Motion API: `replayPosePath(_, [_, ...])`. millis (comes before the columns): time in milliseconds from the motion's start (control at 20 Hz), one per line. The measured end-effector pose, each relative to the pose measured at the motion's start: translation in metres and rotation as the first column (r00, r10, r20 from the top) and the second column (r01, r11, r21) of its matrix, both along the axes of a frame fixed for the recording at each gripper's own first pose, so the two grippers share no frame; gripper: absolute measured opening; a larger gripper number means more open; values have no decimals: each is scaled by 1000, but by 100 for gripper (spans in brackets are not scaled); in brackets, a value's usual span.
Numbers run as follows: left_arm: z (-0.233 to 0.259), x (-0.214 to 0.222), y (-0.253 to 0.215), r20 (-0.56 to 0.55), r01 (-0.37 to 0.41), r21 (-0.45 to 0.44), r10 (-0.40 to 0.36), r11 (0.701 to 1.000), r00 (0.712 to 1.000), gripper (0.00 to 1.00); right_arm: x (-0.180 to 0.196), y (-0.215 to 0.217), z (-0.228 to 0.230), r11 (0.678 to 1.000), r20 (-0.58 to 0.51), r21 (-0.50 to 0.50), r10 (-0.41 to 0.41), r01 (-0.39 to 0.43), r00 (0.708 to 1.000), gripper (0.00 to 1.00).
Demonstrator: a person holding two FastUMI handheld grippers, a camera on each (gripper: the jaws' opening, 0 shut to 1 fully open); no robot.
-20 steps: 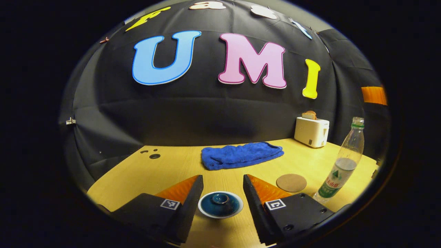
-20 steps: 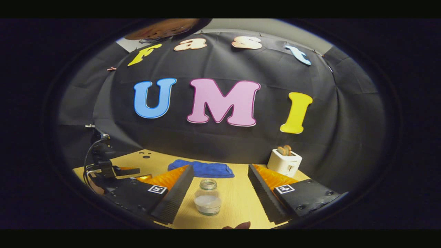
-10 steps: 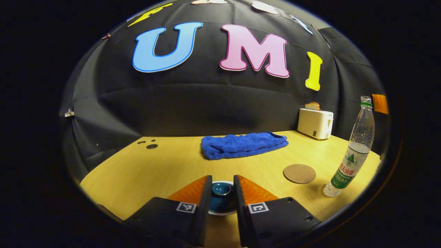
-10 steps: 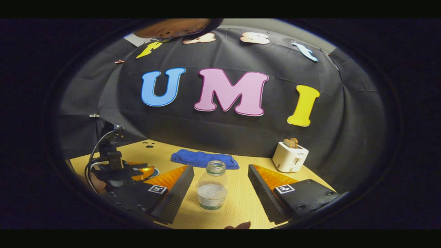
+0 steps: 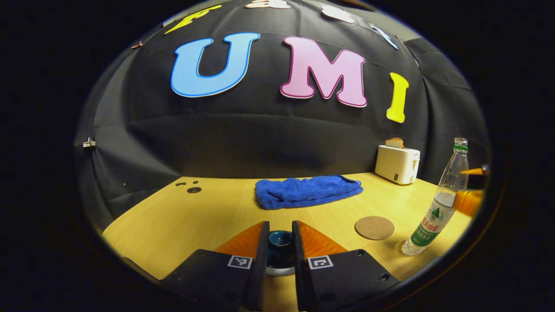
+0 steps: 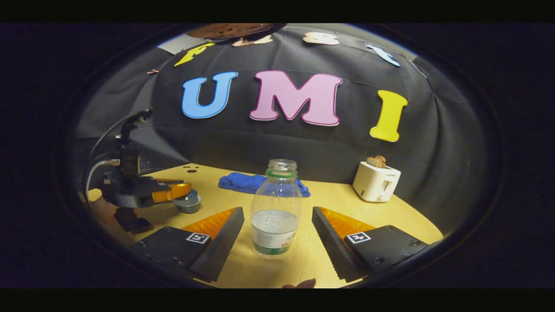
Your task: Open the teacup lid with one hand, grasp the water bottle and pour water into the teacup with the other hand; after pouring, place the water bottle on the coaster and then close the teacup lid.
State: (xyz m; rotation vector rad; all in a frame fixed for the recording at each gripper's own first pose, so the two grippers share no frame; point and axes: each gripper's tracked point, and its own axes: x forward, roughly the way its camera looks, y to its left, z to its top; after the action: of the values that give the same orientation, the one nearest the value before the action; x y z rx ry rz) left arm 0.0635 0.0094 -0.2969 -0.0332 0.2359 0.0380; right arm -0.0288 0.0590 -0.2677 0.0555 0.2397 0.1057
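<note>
A dark blue teacup lid with a pale rim sits on the teacup, low in the left gripper view. My left gripper is shut on the lid's knob, one finger pressing on each side. From the right gripper view, that gripper hovers over the small teacup. A clear water bottle, part full and with no cap, stands upright between the fingers of my open right gripper, which do not touch it. The same bottle stands right of the round brown coaster.
A folded blue towel lies mid-table behind the cup. A white toaster with bread in it stands at the back right. The wooden table ends at the black cloth wall. Small dark holes mark the far left corner.
My left gripper went from wide open around the lid to shut on its knob. My right gripper came down and forward, so the bottle now stands taller between its fingers.
</note>
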Motion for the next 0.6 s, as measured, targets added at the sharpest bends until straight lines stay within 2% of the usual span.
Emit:
replayPosePath(50, [5, 1, 0, 4, 0, 2, 0, 1000, 1000, 32, 1, 1, -7, 1000, -5, -1, -1, 1, 1000, 98])
replayPosePath(250, [13, 0, -1, 11, 3, 10, -4, 1000, 1000, 32, 6, 5, -34, 1000, -31, 9, -10, 10, 999, 98])
replayPosePath(450, [14, -2, 1, 15, 7, 14, -7, 1000, 1000, 32, 24, 7, -40, 999, -41, 29, -20, 22, 999, 96])
replayPosePath(500, [14, -2, 3, 15, 2, 15, -2, 1000, 1000, 28, 24, 9, -39, 1000, -50, 24, -9, 10, 999, 80])
replayPosePath(600, [15, -3, 9, 15, -10, 13, 10, 1000, 1000, 32, 32, 12, -36, 1000, -80, -14, 3, -5, 997, 78])
